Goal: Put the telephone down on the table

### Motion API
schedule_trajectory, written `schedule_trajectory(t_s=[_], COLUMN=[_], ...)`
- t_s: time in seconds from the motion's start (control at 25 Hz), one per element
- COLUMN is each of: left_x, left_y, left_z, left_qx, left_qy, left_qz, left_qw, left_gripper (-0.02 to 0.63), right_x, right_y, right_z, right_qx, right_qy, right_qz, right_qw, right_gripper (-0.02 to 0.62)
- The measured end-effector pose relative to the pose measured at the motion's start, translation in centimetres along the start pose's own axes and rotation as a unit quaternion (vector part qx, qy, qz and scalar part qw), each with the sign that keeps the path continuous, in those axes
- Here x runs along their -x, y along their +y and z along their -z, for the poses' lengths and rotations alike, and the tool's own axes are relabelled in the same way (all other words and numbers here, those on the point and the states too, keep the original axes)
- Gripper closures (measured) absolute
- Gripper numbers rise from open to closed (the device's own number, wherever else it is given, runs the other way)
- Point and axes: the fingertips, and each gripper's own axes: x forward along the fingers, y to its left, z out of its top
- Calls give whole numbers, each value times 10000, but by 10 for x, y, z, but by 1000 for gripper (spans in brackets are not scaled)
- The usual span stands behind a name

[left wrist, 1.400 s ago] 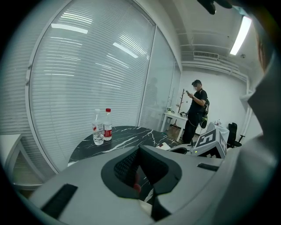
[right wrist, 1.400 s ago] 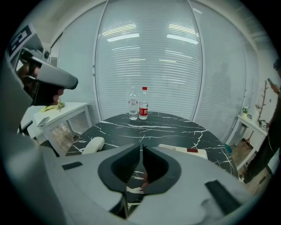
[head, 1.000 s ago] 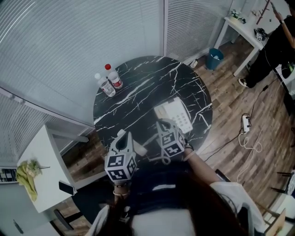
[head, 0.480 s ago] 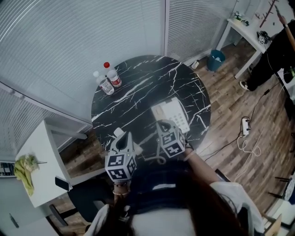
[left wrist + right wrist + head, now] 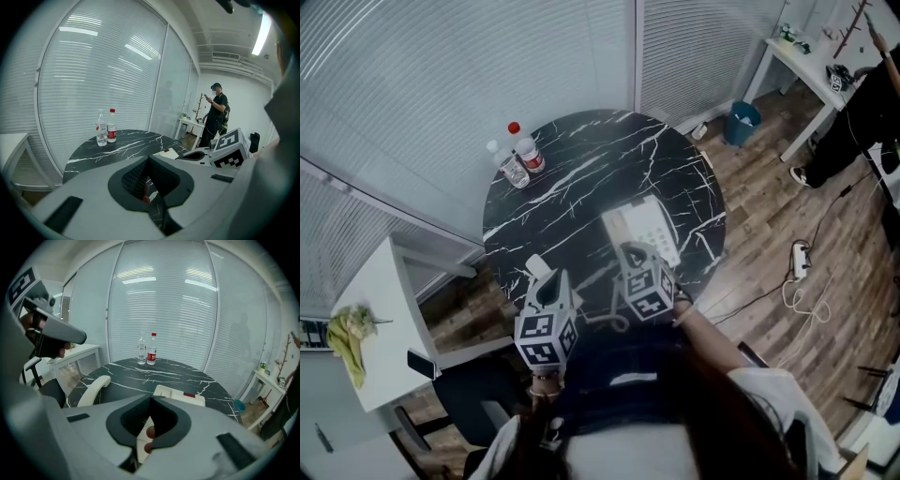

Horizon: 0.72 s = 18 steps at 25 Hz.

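The telephone (image 5: pixel 642 230) at frame centre looks light, rigid and slick; grip the base's side edges. Left gripper (image 5: pixel 148 180) and right gripper (image 5: pixel 150 420) are both closed, with nothing between the jaws.

Two water bottles (image 5: pixel 528 154) (one red-capped), blue bin (image 5: pixel 742 122)

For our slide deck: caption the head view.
Left gripper and right gripper near a white telephone on a black marble table.

No legible text, label or number anywhere in view.
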Motion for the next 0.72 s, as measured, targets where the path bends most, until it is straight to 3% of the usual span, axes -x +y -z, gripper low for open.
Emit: schedule_trajectory(t_s=[0.72], left_x=[7], left_y=[-22], left_z=[12], left_qx=[-122], left_qy=[201], left_qz=[48], left_qw=[9997], left_gripper=[606], right_x=[21], right_y=[-17], right_z=[23], right_qx=[-253], right_qy=[118], right_qz=[259], right_qw=[9993], right_gripper=[600])
